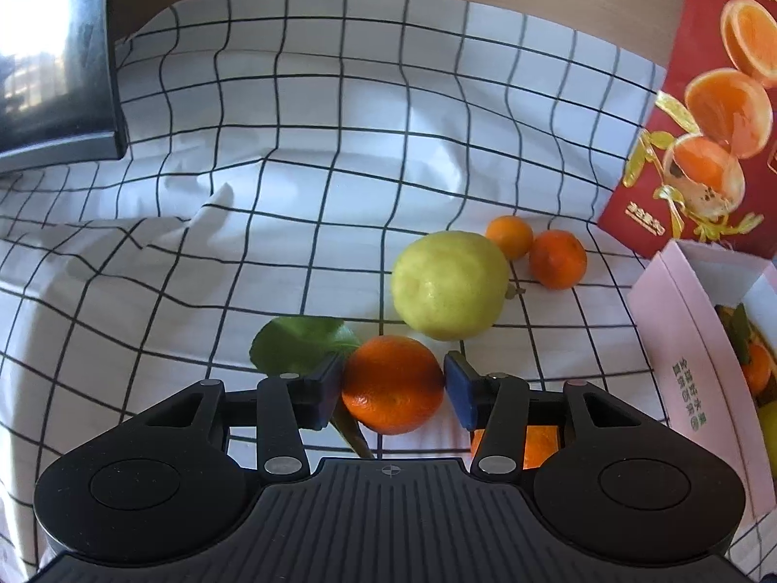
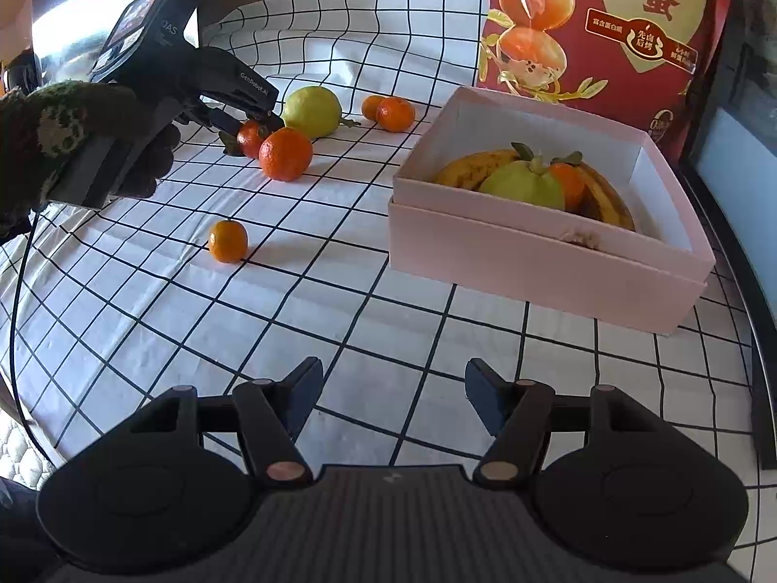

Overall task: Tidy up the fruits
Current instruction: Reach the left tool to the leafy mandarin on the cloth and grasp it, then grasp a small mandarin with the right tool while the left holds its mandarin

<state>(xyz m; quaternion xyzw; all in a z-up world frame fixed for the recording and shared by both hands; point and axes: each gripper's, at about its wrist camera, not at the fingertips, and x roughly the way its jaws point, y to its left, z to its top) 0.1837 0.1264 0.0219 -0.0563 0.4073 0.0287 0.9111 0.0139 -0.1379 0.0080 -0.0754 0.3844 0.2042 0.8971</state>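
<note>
In the left wrist view my left gripper point(image 1: 393, 388) has its jaws around a tangerine with a green leaf point(image 1: 392, 384) on the checked cloth; the left pad touches it, the right pad sits just off its side. It also shows in the right wrist view point(image 2: 248, 138). A yellow-green lemon point(image 1: 449, 285) and two small tangerines point(image 1: 557, 259) lie beyond. My right gripper point(image 2: 393, 401) is open and empty above the cloth. The pink box point(image 2: 544, 252) holds bananas, a green fruit and a tangerine.
Another tangerine point(image 2: 285, 153) lies beside the held one and a small one point(image 2: 228, 241) lies nearer. A red printed bag point(image 2: 602, 24) stands behind the box. A dark monitor point(image 1: 53, 58) stands at the far left.
</note>
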